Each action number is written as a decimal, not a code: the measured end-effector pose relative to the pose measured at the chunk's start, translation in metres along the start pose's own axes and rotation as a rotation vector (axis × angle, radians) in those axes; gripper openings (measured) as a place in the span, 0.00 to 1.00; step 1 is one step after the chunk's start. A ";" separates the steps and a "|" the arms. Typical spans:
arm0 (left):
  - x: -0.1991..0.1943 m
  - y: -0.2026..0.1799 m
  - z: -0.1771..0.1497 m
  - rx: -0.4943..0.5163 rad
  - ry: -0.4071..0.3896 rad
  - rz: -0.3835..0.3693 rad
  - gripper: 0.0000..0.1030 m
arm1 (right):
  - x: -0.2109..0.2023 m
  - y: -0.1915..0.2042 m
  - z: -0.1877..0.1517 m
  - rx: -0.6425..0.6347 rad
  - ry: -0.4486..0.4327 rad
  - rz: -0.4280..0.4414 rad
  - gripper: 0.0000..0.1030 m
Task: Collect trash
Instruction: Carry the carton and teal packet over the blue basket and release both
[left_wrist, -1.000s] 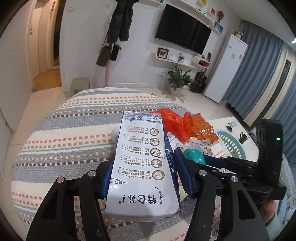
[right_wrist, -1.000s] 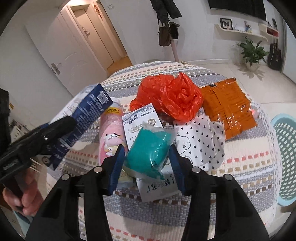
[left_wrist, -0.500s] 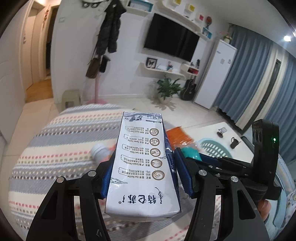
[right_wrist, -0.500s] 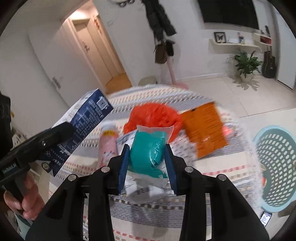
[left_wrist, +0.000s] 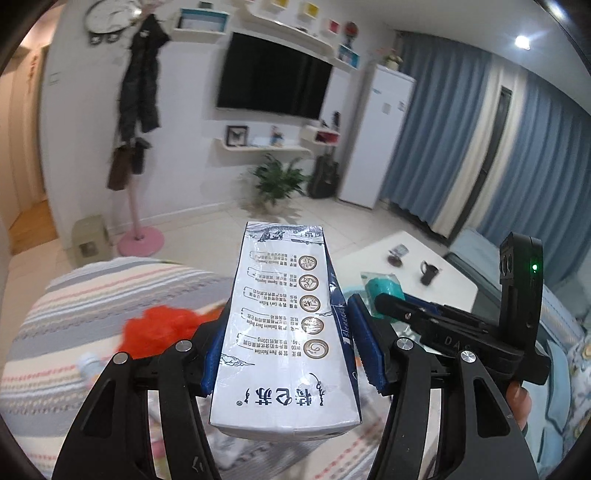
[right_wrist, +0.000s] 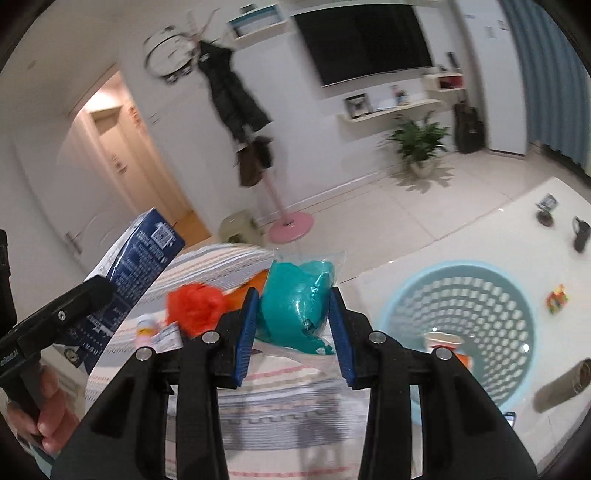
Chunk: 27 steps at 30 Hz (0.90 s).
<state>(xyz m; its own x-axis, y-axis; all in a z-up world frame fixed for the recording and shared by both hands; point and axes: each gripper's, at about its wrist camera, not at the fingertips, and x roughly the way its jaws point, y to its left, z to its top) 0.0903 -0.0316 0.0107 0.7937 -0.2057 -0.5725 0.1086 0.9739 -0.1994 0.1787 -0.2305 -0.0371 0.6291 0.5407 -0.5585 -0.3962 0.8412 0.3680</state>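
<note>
- The left gripper (left_wrist: 291, 350) is clamped on a tall white-and-navy paper milk carton (left_wrist: 286, 332), its blue pads pressing both sides; the carton is held in the air above the striped woven table cover (left_wrist: 92, 295).
- The right gripper (right_wrist: 293, 325) squeezes a teal soft lump sealed in a clear plastic bag (right_wrist: 295, 306), lifted off the striped cover.
- Just past the bag, lying on the cover, are a crumpled red-orange plastic bag (right_wrist: 194, 306), a flat orange packet (right_wrist: 255, 282) partly hidden behind the pads, and a blurred pink bottle with a white cap (right_wrist: 146, 326).
- To the right of the cover, lower down, stands a round light-blue perforated plastic basket (right_wrist: 476, 280), with a paper cup (right_wrist: 443, 341) inside it.
- Farther off from the cover, a pink-based coat stand (right_wrist: 290, 225) stands by the white wall.
</note>
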 end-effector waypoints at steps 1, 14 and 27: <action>0.009 -0.007 0.001 0.005 0.022 -0.001 0.55 | -0.003 -0.015 0.001 0.017 -0.007 -0.024 0.34; 0.137 -0.078 -0.021 0.049 0.239 -0.114 0.55 | 0.023 -0.131 -0.030 0.167 0.089 -0.255 0.34; 0.192 -0.085 -0.043 0.016 0.368 -0.138 0.62 | 0.041 -0.182 -0.054 0.277 0.180 -0.300 0.38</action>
<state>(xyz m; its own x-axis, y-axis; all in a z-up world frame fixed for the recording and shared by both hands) 0.2077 -0.1585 -0.1166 0.5037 -0.3528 -0.7885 0.2111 0.9354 -0.2837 0.2407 -0.3606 -0.1672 0.5525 0.2866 -0.7827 -0.0044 0.9400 0.3411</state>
